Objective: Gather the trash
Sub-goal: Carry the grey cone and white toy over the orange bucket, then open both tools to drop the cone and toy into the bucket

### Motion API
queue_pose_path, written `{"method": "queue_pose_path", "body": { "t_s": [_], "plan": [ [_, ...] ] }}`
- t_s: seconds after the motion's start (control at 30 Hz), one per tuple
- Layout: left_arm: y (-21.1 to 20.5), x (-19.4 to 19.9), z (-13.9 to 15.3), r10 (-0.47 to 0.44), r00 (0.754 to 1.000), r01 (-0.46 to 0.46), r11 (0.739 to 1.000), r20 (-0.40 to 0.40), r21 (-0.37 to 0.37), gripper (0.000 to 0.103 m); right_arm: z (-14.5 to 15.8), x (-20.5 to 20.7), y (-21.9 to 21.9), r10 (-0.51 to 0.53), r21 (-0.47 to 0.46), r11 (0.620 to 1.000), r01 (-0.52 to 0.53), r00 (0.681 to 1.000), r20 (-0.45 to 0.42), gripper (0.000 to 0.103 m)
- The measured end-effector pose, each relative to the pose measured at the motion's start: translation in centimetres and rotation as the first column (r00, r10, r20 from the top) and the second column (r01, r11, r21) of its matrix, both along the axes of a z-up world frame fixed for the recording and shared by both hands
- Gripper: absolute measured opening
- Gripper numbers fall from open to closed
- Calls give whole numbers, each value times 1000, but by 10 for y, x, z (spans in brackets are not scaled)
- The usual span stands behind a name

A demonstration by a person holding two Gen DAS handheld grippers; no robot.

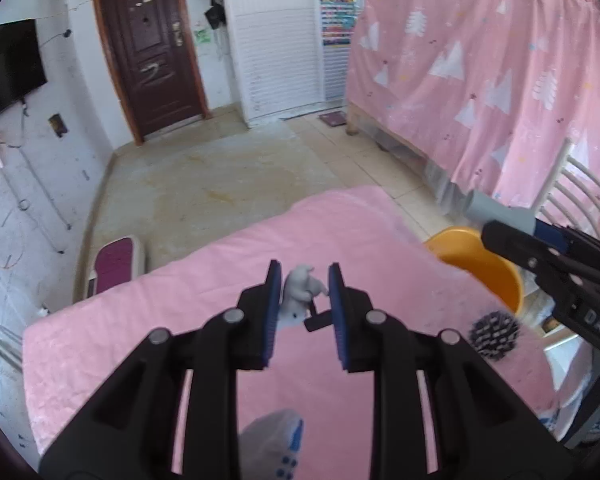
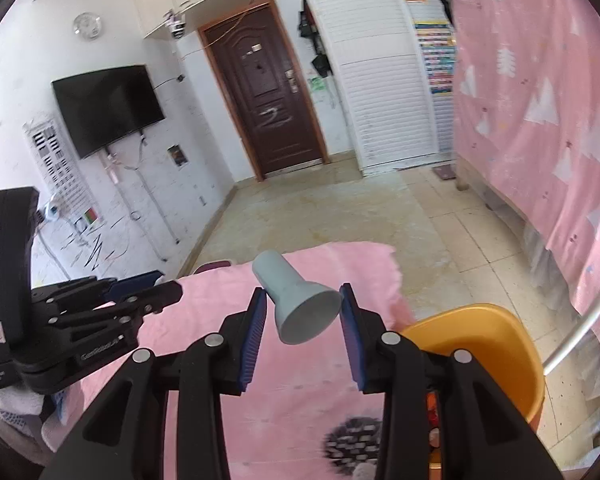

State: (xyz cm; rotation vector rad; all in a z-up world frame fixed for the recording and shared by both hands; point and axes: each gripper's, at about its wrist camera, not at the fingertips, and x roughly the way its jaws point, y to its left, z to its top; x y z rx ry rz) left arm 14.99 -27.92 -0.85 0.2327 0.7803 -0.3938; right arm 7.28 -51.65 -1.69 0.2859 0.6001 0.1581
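My left gripper [image 1: 305, 304] is closed around a crumpled grey-white scrap with a dark piece [image 1: 302, 294], held above the pink-covered table [image 1: 140, 340]. My right gripper [image 2: 303, 320] is shut on a grey funnel-shaped plastic piece [image 2: 296, 300], wide end toward the camera, held above the table's right part next to the orange bin [image 2: 500, 344]. In the left wrist view the right gripper [image 1: 500, 236] holds that grey piece [image 1: 496, 208] above the orange bin [image 1: 480, 264]. The left gripper also shows in the right wrist view [image 2: 152, 284].
A black-and-white patterned round item [image 1: 494, 334] lies on the table near the bin; it also shows in the right wrist view [image 2: 352, 446]. A white glove-like item [image 1: 276, 440] lies at the table's near edge. A white chair [image 1: 580, 200] and pink curtain [image 1: 480, 60] stand at right.
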Motion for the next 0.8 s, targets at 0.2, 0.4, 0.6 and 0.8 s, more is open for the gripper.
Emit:
{"method": "queue_pose_path", "body": {
  "t_s": [0.2,0.4,0.6,0.8],
  "plan": [
    [-51,2,-4,-91,995,89,995,-40,-54,22,-15,0,-61,-91,46,995,92,996,-14,27],
    [-100,4,-12,-172,982,163,981,-84,-104,22,-35,-1,-105,-156,79,984,158,987,-35,27],
    [-136,6,-21,-221,966,202,968,-131,-147,22,-48,-5,-135,-200,101,974,203,979,-45,27],
    [-158,11,-31,-239,956,209,962,-169,-177,22,-61,-4,-146,-224,116,966,231,972,-64,27]
  ]
}}
